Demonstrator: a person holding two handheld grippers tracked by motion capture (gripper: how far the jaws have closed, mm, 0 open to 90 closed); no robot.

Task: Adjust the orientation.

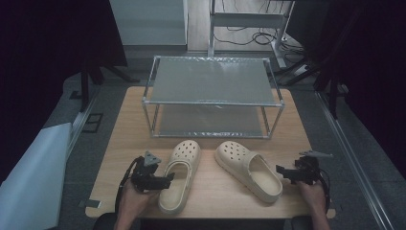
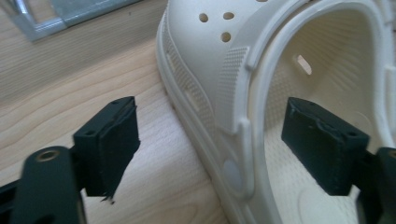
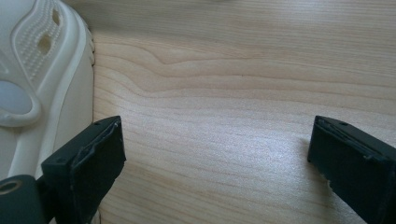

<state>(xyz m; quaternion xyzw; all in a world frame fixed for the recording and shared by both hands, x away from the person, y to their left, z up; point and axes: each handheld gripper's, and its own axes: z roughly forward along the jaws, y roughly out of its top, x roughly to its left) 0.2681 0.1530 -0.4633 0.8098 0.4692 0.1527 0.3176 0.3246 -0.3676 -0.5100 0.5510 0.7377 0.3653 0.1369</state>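
Both clogs are cream/off-white, same shade. Left clog (image 1: 181, 175): round vent holes across the toe; in the left gripper view a fine dotted texture runs on the side band and footbed, w/ a smooth pale round rivet at the strap. Right clog (image 1: 249, 170): holes on the toe too, plain cream inside. Surface (image 1: 215, 191): light wood, wavy brown grain lines. Rack (image 1: 213, 96): silver-grey metal frame, dull grey shelves w/ faint fine texture. Left tool (image 1: 167, 181) & right tool (image 1: 281, 170): matte black; pads (image 2: 116, 144) black, frayed at the edges. Floor (image 1: 344, 158): grey. Sheet (image 1: 33, 177) at far left: pale blue-grey.
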